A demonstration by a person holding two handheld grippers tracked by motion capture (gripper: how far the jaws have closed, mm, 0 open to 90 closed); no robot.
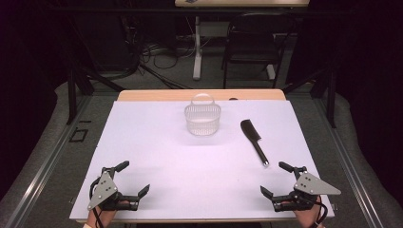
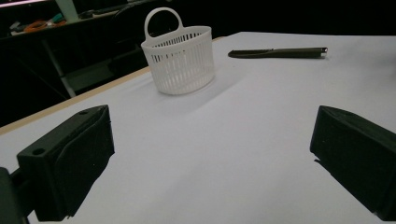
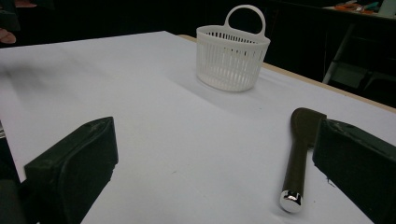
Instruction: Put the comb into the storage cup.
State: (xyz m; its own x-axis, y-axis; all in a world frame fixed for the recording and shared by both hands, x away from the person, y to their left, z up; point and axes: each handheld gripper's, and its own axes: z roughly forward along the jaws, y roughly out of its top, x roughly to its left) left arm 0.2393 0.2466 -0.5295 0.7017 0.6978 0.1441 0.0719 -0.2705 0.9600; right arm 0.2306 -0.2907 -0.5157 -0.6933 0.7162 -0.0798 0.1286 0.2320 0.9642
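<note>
A white slotted basket (image 1: 203, 117) with a loop handle stands upright at the back middle of the white table. The basket (image 2: 179, 57) appears in the left gripper view, and the basket (image 3: 232, 53) in the right gripper view too. A black comb (image 1: 253, 140) with a shiny handle tip lies flat to the basket's right; the comb (image 3: 299, 154) lies just ahead of my right gripper. My left gripper (image 1: 132, 178) rests open at the front left with nothing between its jaws. Open and holding nothing, my right gripper (image 1: 275, 178) sits at the front right, near the comb's handle tip.
The white sheet (image 1: 157, 156) covers the table, with a wooden edge (image 1: 157, 95) showing at the back. Behind the table stand a black chair (image 1: 252, 45), a white table leg (image 1: 196, 47) and cables on the floor.
</note>
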